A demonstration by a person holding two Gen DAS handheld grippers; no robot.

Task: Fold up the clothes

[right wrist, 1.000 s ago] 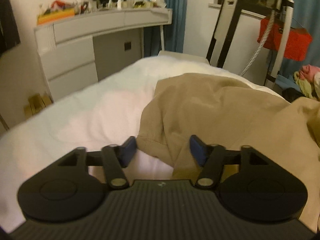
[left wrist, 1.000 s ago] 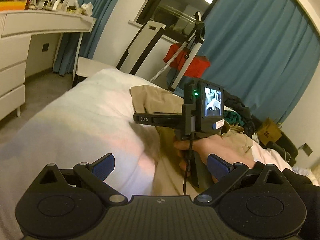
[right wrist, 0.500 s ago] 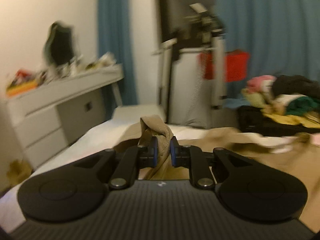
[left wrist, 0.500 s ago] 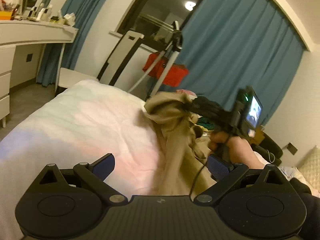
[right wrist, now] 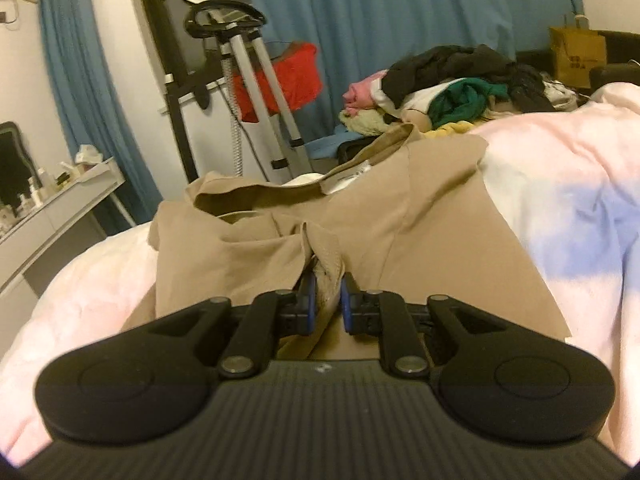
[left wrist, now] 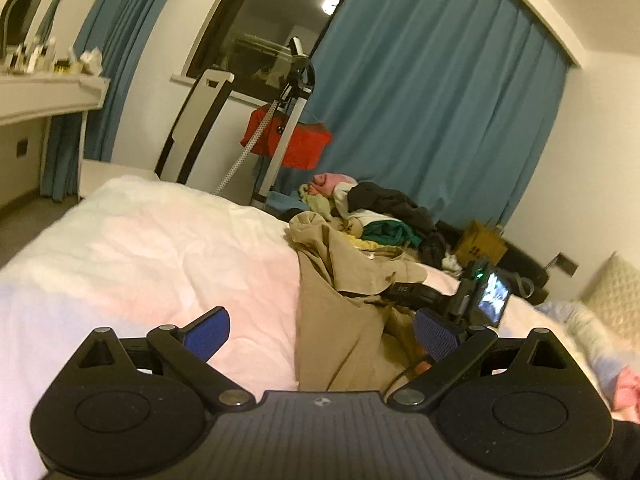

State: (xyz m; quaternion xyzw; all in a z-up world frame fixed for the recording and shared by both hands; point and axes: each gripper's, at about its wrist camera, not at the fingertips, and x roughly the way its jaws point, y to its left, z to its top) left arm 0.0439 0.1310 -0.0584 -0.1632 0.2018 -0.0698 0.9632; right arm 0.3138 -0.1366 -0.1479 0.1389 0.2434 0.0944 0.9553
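Note:
A tan garment [right wrist: 400, 224] lies on the white bed [left wrist: 160, 248], partly folded over itself. My right gripper [right wrist: 328, 304] is shut on a bunched fold of the tan garment, low over the cloth. In the left wrist view the tan garment [left wrist: 340, 320] lies ahead to the right, and the right gripper's body [left wrist: 472, 296] rests on it. My left gripper [left wrist: 320, 330] is open and empty, above the bed's sheet just left of the garment's edge.
A pile of mixed clothes [right wrist: 452, 84] sits beyond the bed's far side. A garment steamer stand [right wrist: 248, 80] with a red item hangs near blue curtains [left wrist: 420, 100]. A white dresser [left wrist: 44, 92] stands at the left. A brown paper bag [right wrist: 578, 54] is at the right.
My right gripper closed on the tan garment's edge, lifted it, and carried it across to the right, laying a fold over. The left gripper stayed open and turned right.

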